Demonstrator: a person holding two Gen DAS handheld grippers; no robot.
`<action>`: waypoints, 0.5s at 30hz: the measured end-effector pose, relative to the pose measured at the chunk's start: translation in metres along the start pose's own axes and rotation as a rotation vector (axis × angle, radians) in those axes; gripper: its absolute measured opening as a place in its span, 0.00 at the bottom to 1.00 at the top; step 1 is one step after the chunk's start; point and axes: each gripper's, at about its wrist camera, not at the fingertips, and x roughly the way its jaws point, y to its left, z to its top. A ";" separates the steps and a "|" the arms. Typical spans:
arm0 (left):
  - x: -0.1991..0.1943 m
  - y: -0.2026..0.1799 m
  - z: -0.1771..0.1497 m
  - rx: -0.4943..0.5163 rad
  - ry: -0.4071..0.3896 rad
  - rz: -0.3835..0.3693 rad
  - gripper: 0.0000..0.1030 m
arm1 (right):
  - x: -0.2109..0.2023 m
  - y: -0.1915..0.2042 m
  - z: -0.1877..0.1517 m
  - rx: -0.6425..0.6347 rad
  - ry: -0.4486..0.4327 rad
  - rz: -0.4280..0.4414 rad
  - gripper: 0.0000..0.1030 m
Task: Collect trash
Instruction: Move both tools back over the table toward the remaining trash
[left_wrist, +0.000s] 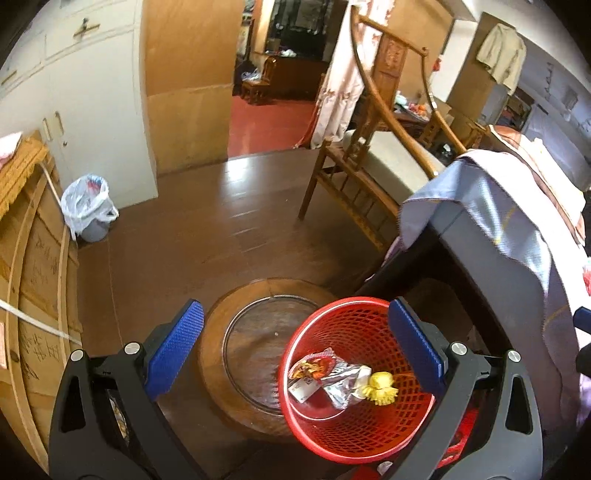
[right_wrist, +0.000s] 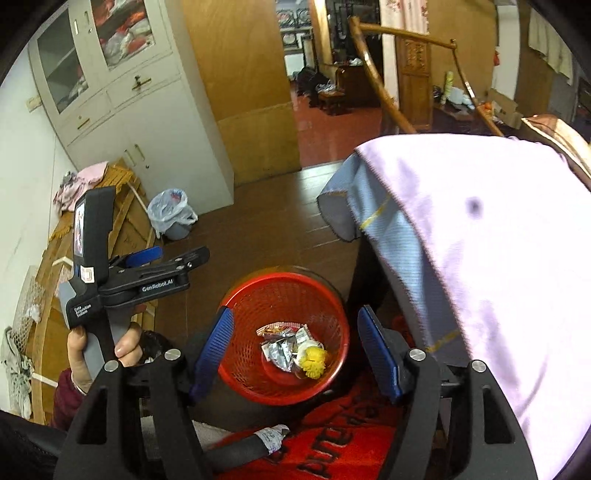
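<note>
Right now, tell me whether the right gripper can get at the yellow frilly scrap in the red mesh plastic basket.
Probably yes. The right gripper hangs open above the red mesh plastic basket, nothing between its fingers, and the yellow frilly scrap lies uncovered beside the silver foil wrappers.

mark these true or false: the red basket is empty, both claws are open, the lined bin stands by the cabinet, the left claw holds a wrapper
1. The red basket is empty. False: wrappers and a yellow item lie in it.
2. Both claws are open. True: the left claw and right claw stand wide, nothing between the pads.
3. The lined bin stands by the cabinet. True.
4. The left claw holds a wrapper. False: it is empty.
</note>
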 end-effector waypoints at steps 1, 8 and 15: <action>-0.005 -0.006 0.001 0.012 -0.009 -0.003 0.93 | -0.004 -0.002 -0.001 0.005 -0.010 -0.003 0.68; -0.043 -0.051 0.004 0.103 -0.078 -0.034 0.93 | -0.055 -0.026 -0.020 0.047 -0.116 -0.036 0.71; -0.088 -0.102 -0.001 0.209 -0.149 -0.065 0.93 | -0.126 -0.057 -0.052 0.111 -0.261 -0.083 0.77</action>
